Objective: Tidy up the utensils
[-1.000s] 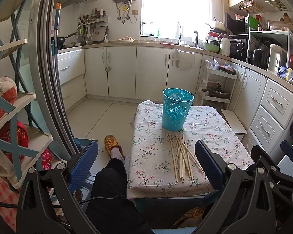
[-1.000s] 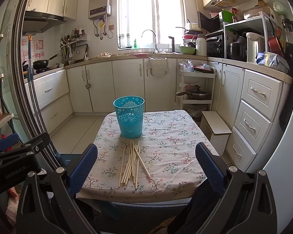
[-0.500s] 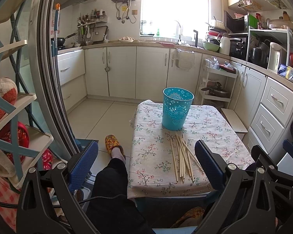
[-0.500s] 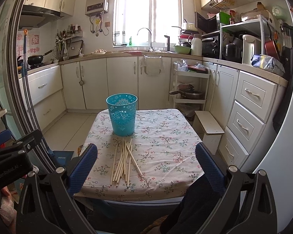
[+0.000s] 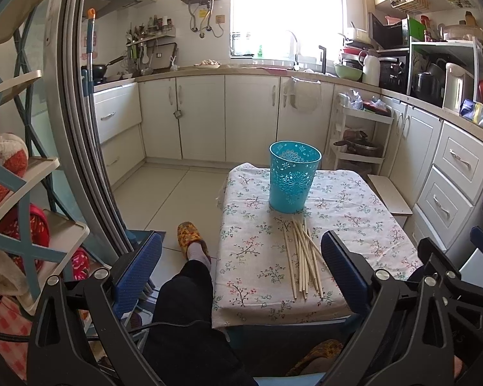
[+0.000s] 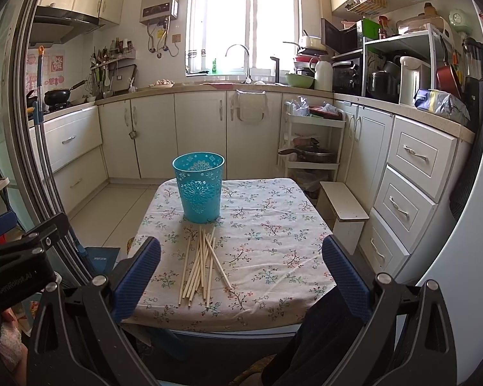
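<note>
One teal perforated bin [image 6: 198,191] is standing upright on the desk [image 6: 273,241], toward its far left part, and one loose bundle of wooden chopsticks [image 6: 201,262] is lying flat just in front of it, the far tips nearly reaching the bin's base. The sticks are overlapping too much for a firm count; roughly ten are showing, one of them slanting off to the right of the rest. A floral cloth is covering the desk.

Two hand-held grippers are in use. The right hand-held gripper [image 6: 241,276] is hovering at the near edge of the desk with its blue pads spread wide and nothing between them; the chopsticks are lying ahead of it, left of its centre line, closer to its left pad. The left hand-held gripper [image 5: 241,270] is also gaping wide and holding nothing; it is sitting off the desk's left near corner, so the chopsticks [image 5: 302,257] are lying just inside its right pad and the bin [image 5: 293,177] is standing beyond them. One slippered foot [image 5: 190,241] is resting on the floor between its pads.
</note>
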Available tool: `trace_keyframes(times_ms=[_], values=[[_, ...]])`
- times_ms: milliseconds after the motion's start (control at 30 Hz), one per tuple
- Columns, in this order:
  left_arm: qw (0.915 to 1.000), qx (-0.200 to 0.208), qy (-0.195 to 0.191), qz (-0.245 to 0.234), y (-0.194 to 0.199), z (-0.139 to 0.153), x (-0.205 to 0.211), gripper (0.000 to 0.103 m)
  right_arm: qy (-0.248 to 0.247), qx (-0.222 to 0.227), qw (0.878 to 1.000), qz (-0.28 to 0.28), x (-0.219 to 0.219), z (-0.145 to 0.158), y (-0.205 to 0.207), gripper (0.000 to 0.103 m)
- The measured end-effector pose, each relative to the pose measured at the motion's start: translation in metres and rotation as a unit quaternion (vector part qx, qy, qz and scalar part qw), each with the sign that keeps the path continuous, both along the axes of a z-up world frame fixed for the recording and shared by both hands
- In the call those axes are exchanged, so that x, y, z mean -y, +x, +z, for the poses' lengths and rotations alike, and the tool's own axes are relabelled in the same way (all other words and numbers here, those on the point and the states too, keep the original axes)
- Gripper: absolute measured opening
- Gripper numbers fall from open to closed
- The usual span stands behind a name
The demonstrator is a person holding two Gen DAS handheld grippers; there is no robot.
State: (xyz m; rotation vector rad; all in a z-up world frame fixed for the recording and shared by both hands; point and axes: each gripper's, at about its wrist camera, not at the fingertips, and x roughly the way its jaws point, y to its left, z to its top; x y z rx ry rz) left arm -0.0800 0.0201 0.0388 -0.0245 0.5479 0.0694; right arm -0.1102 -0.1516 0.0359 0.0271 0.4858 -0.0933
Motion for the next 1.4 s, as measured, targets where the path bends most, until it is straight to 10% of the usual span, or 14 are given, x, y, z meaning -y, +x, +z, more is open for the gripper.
trace_keyframes(times_ms=[400,800,1067,1400], values=[[0.9970,-0.069,0.034,0.014,0.082,-0.056,0.011,0.095,-0.009,-0.067,0.997,0.042,0.024,-0.067,0.072,0.095],[0.9846,-0.173,0.021,0.010,0.181,-0.140,0.021,0.095,0.017,-0.213,0.970,0.113,0.010,-0.174,0.207,0.044],[0.9757,-0.219,0.018,-0.001,0.229,-0.180,0.040,0.095,0.022,-0.245,0.953,0.177,-0.002,-0.190,0.245,0.018],[0.9672,-0.254,0.016,-0.003,0.265,-0.209,0.050,0.095,0.052,-0.256,0.939,0.223,0.008,-0.195,0.259,0.016]])
